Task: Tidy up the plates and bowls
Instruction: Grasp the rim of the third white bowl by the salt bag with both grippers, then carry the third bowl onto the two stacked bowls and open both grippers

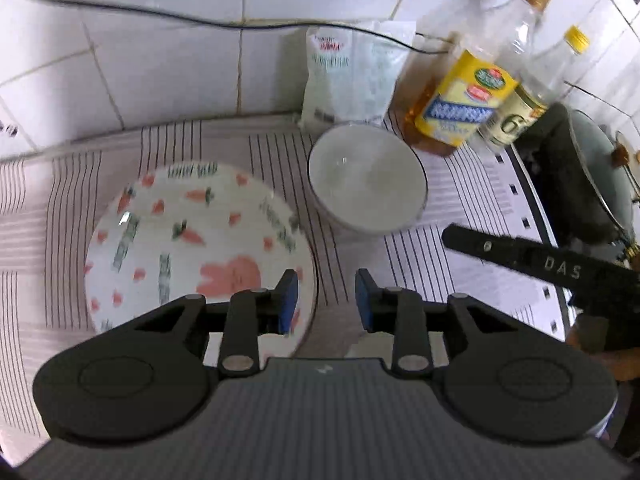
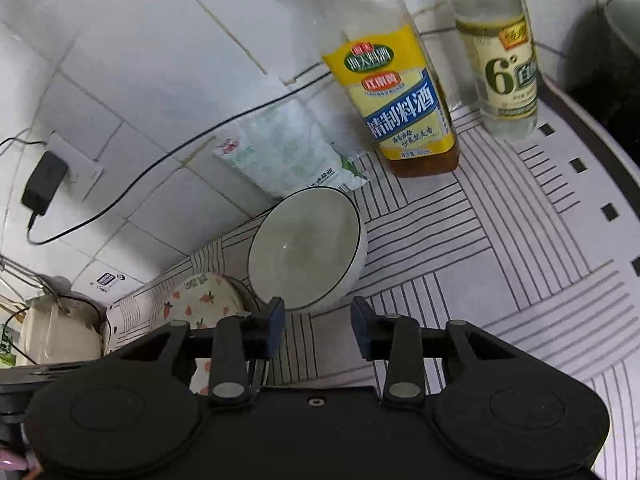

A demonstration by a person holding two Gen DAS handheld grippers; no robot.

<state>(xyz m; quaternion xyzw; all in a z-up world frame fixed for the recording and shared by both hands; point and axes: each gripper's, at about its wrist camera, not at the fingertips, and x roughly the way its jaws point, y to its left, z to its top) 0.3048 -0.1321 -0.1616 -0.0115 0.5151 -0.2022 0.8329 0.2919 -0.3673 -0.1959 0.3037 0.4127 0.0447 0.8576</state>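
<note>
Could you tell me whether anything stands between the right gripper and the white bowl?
Nothing visible does. The right gripper is open just short of the bowl, with only striped mat between; the bottles stand behind the bowl.

The round carrot-patterned ceramic plate [image 1: 192, 240] and the white ceramic bowl [image 2: 308, 252] look smooth and glossy. The striped covering on the worktop [image 2: 500, 240] appears matt. The tall clear bottle with a yellow label [image 2: 396, 92] looks like shiny plastic. The white wall tiles [image 1: 160, 72] gleam faintly.
</note>
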